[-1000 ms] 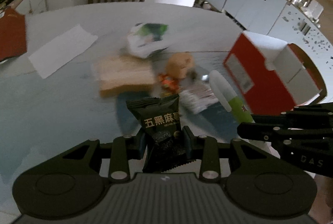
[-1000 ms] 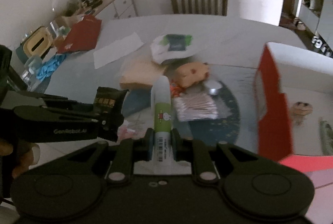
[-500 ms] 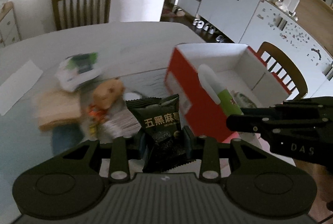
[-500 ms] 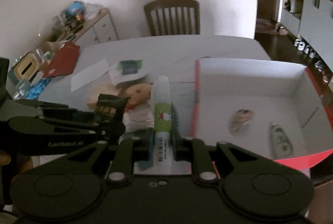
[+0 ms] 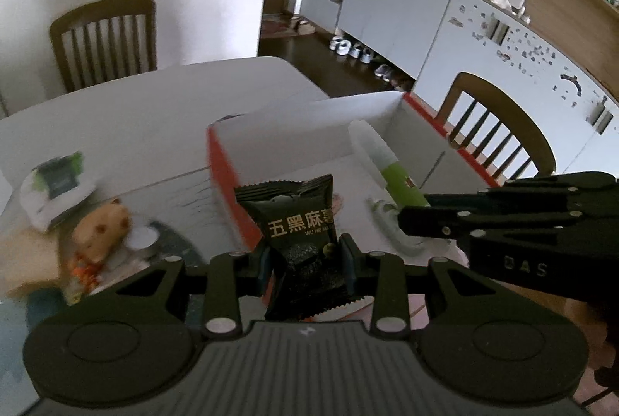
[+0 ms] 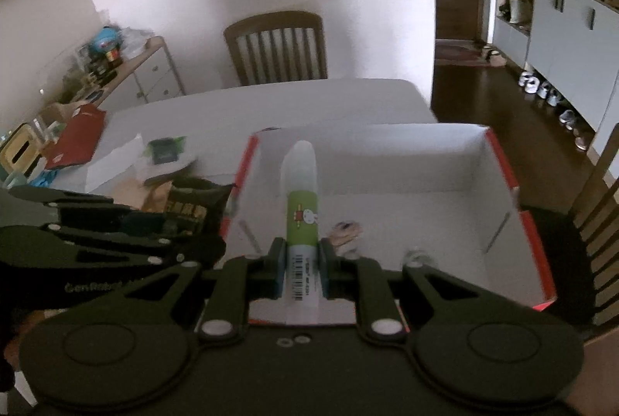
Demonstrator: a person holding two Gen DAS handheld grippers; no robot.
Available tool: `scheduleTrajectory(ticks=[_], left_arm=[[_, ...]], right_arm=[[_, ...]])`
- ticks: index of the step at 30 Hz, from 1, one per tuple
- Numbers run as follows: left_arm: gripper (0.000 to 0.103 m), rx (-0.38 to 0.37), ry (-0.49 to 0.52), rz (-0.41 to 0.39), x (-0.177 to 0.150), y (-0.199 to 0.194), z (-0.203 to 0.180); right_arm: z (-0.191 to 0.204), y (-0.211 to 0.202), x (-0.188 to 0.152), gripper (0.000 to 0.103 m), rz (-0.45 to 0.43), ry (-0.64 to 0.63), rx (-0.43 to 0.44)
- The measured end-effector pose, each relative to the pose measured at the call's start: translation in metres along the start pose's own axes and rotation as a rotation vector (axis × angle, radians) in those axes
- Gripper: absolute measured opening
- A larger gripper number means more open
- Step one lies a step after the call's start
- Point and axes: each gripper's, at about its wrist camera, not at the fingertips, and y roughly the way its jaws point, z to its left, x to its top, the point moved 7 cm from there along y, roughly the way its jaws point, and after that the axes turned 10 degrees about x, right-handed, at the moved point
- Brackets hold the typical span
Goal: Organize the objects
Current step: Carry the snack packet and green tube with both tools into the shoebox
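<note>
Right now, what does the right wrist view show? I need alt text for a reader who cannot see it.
The right claw is shut on a green-and-white glue stick, held over an open red box with a white inside on a table. At left, the left claw holds a dark snack packet.

Black snack packet (image 5: 300, 222) is showing gold lettering, glue stick (image 6: 301, 207) is looking green-and-white, box (image 6: 536, 242) is glowing red outside, white inside.
</note>
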Motion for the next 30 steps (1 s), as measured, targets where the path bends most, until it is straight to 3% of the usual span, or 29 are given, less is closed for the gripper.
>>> scheduleTrajectory(ticks=[6, 18, 30], left_arm=[[0.034, -0.009, 0.034, 0.035, 0.011, 0.024, -0.032], [0.034, 0.021, 0.085, 0.176, 0.010, 0.087, -0.055], [0.034, 0.033, 0.118, 0.321, -0.006, 0.130, -0.065]], right_arm=[[-0.038, 0.004, 0.002, 0.016, 0.008, 0.028, -0.049], [-0.097, 0.037, -0.004, 0.016, 0.090, 0.085, -0.117], [-0.118, 0.070, -0.021, 0.016, 0.196, 0.086, -0.129]])
